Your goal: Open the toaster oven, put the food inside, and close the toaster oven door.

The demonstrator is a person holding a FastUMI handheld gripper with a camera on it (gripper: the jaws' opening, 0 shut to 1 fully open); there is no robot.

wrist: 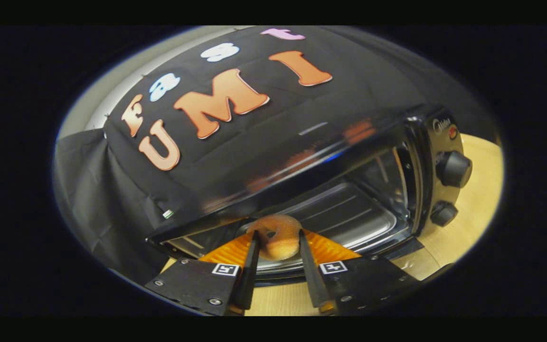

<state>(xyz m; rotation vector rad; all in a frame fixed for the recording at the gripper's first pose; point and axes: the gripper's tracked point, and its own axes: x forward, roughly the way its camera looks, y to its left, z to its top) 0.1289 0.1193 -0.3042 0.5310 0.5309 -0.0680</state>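
Observation:
A black toaster oven (349, 137) stands on the wooden table with its door open, and the metal tray (344, 218) inside shows. A tan ring-shaped doughnut (276, 237) sits between my two fingers, both pressing on its sides. My gripper (277, 237) is shut on it, held at the oven's mouth just over the front edge of the tray. The view is tilted, so the oven slants down to the left. Its glass door reflects the booth wall.
Two black knobs (453, 168) and a red lamp sit on the oven's control panel to the right of the opening. Light wooden tabletop (473, 199) runs beside and in front of the oven. Black cloth hangs behind and to the left.

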